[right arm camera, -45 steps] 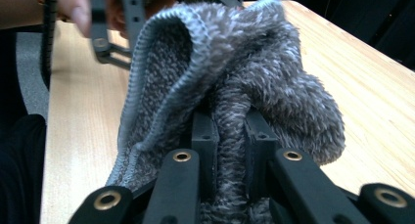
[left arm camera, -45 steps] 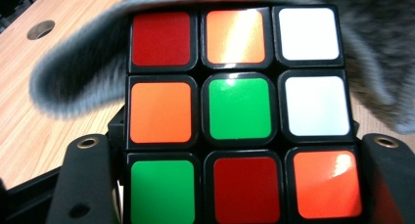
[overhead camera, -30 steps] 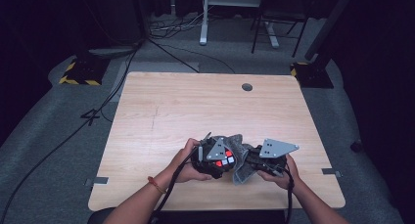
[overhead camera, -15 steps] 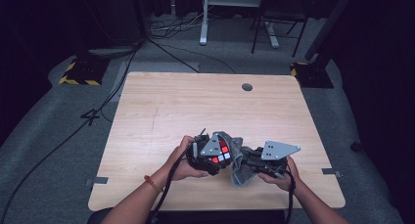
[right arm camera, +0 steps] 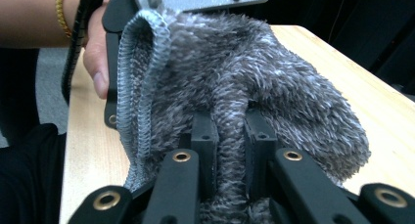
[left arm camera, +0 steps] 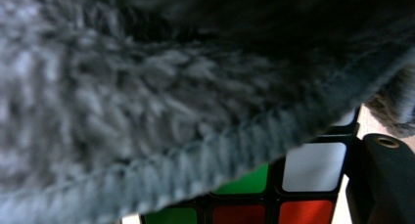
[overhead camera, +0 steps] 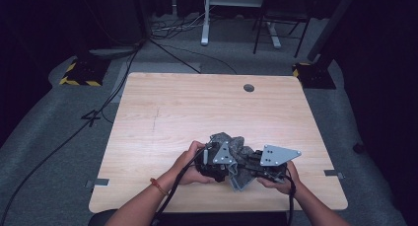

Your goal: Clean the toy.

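At the near edge of the counter (overhead camera: 162, 117), towards its right half, everything in use is gathered into one tight cluster, seemingly so that both hands can work on it at once.

On the left, the left tongs (overhead camera: 215, 159) are held low by the left hand (overhead camera: 190, 166) and pushed in against the bundle. In the left gripper view a puzzle cube (left arm camera: 293, 185) with white, green and red tiles is seen directly ahead, and one black jaw stands against its right side, so the cube is probably being gripped; the other jaw is hidden under fabric, and whether the tongs are clenched cannot be told for certain. The cube appears to be steadied there so that the cloth (overhead camera: 236, 152) can be drawn over it.

That grey, fluffy cloth is draped over the cube and bunched between the two tools, its stitched hem crossing the left gripper view just above the tiles.

On the right, the right tongs (right arm camera: 230, 136) are clenched on a raised fold of the cloth, which is pinched between the two black jaws, apparently to pull or hold the fabric across the cube. They are held by the right hand (overhead camera: 283, 179).

By count: one cube, one cloth, two tongs, two grey three-cornered plates, two hands.
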The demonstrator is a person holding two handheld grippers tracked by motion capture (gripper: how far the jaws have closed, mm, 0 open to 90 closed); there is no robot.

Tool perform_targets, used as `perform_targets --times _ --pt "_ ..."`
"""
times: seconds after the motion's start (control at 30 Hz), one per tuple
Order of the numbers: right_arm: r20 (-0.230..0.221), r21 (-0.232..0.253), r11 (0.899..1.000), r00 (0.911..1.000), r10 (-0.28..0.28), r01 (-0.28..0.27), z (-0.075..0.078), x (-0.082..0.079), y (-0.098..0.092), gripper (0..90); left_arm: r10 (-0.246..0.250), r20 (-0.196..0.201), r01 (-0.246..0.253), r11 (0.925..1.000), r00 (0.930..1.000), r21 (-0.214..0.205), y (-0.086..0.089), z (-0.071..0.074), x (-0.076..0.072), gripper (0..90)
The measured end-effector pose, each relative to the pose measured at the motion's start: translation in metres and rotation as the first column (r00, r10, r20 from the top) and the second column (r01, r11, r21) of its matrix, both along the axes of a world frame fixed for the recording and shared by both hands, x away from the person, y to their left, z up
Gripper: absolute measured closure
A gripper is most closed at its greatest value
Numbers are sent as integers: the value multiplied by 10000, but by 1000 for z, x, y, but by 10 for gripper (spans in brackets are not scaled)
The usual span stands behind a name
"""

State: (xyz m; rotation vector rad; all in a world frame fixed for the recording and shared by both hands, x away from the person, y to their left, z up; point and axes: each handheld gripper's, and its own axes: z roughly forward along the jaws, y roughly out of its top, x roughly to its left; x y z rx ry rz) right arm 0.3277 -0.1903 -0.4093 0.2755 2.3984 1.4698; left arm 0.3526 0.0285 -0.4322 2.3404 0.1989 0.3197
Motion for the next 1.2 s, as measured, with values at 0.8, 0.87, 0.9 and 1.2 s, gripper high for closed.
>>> perform_targets --times 0.8,0.87,0.9,1.2 --pt "-1373 231 9986 9896 -437 473 -18 21 -20 792 -146 -173 127 9944 9997 -1050 16 10 4 331" --pt "-1277 334 9983 9909 -429 475 -16 21 -21 792 -131 -184 113 9953 9997 -963 15 9 3 331" --pt "-1249 357 9983 9913 -416 464 -15 20 -21 792 -141 -171 124 9956 9998 -931 15 8 3 331" --pt "-902 453 9983 9954 -323 365 -7 15 -20 792 -20 -11 20 9988 10000 -487 9 4 3 332"
